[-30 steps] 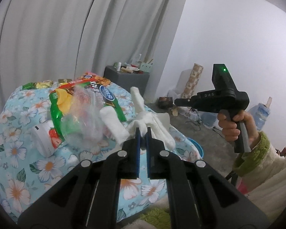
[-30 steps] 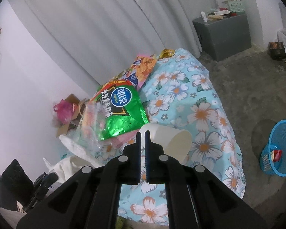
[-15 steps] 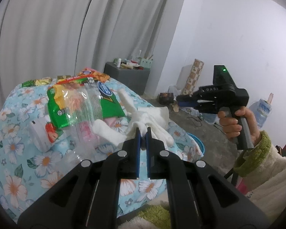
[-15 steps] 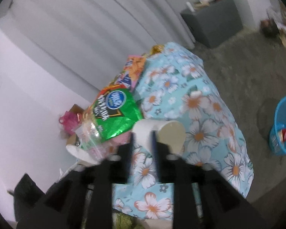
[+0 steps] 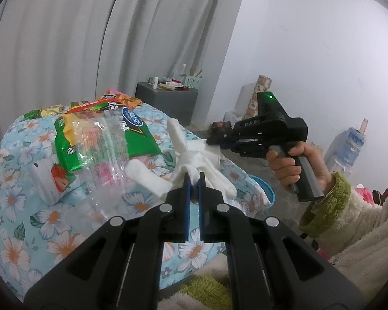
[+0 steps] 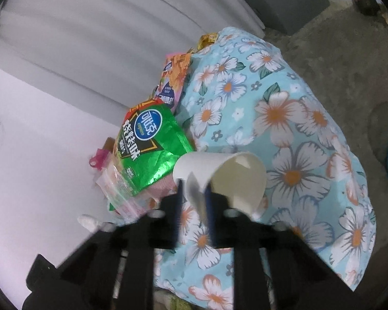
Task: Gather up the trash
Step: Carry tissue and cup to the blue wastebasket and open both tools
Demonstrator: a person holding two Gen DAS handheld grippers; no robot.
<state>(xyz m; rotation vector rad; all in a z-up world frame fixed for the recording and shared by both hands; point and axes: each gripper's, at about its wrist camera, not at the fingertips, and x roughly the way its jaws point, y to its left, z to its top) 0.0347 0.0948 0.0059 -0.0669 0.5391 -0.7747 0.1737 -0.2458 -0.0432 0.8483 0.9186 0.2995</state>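
The right gripper [image 6: 194, 193] is closing on the torn wall of the paper cup [image 6: 227, 175], which lies sideways just ahead, mouth facing right.

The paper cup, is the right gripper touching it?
Touching. In the right wrist view the closing right gripper has the paper cup's crumpled wall pinched between its fingers.

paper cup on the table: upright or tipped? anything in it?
Tipped: the cup lies on its side on the floral cloth, mouth facing the right wrist camera. The visible inside looks empty. Its wall is torn.
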